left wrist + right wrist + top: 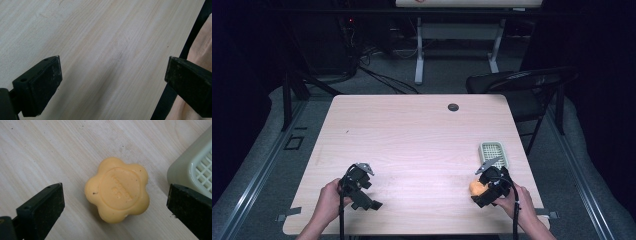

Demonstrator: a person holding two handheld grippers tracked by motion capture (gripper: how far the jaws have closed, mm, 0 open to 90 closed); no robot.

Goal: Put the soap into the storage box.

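An orange flower-shaped soap bar (117,190) lies flat on the pale wooden table (412,145), with embossed lettering on its top. My right gripper (115,205) hovers over it, open, one jaw on each side of the soap without touching it. From above, the soap (475,188) peeks out at the left of the right gripper (488,190) near the table's front right. A pale green soap dish (493,154) with a slotted grid sits just beyond; its corner (197,167) is at the right. My left gripper (359,187) is open over bare wood (110,50) at the front left.
A small dark grommet (453,107) is set in the table near its far edge. A black folding chair (522,85) stands off the far right corner. A white desk frame (419,45) and cables lie on the floor beyond. The table edge (192,32) runs close to the left gripper.
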